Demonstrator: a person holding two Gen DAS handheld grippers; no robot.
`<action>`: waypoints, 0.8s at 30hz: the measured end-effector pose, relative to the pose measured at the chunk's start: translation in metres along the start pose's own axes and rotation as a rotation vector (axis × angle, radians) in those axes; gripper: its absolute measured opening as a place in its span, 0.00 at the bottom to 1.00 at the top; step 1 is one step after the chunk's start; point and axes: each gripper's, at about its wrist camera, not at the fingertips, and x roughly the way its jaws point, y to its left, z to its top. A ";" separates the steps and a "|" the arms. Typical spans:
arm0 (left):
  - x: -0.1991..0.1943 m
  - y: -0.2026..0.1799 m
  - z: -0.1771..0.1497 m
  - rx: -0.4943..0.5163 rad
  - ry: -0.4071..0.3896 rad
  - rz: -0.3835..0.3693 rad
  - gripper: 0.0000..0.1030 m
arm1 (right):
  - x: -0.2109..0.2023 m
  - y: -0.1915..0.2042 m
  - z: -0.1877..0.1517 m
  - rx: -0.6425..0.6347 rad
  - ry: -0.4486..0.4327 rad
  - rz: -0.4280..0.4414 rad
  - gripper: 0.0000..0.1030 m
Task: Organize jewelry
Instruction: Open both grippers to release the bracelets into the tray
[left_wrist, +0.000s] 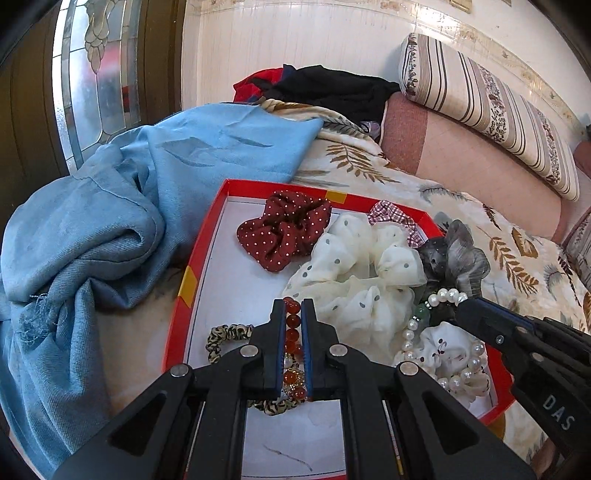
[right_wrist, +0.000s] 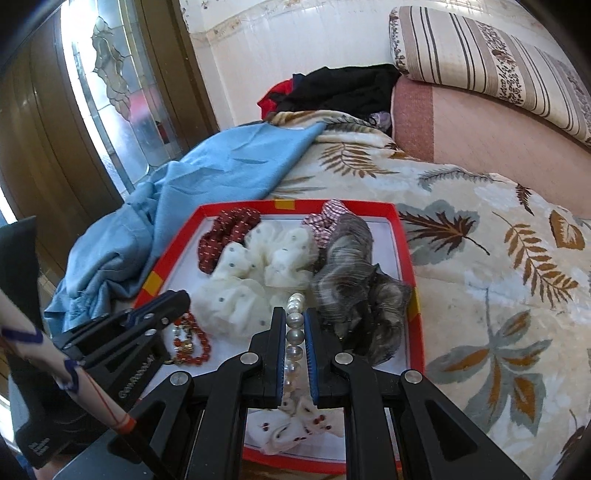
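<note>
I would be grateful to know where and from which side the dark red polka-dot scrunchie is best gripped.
Pinch the dark red polka-dot scrunchie on its near-left ruffle, coming from above on the left. That side faces bare floor of the red tray, while its right edge touches the cream scrunchie, so the fingers should close on one item only.

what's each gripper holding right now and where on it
Left gripper pinches the red bead bracelet along a run of its beads; right gripper pinches the pearl strand across several pearls.
</note>
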 end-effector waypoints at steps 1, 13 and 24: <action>0.002 0.000 0.000 0.001 0.003 0.001 0.07 | 0.002 -0.001 0.000 0.000 0.003 -0.007 0.10; 0.011 -0.006 0.002 0.010 0.017 0.010 0.07 | 0.022 -0.014 -0.009 -0.012 0.067 -0.064 0.11; 0.009 -0.010 0.003 0.024 -0.008 0.034 0.08 | 0.008 -0.017 -0.009 -0.006 0.062 -0.062 0.16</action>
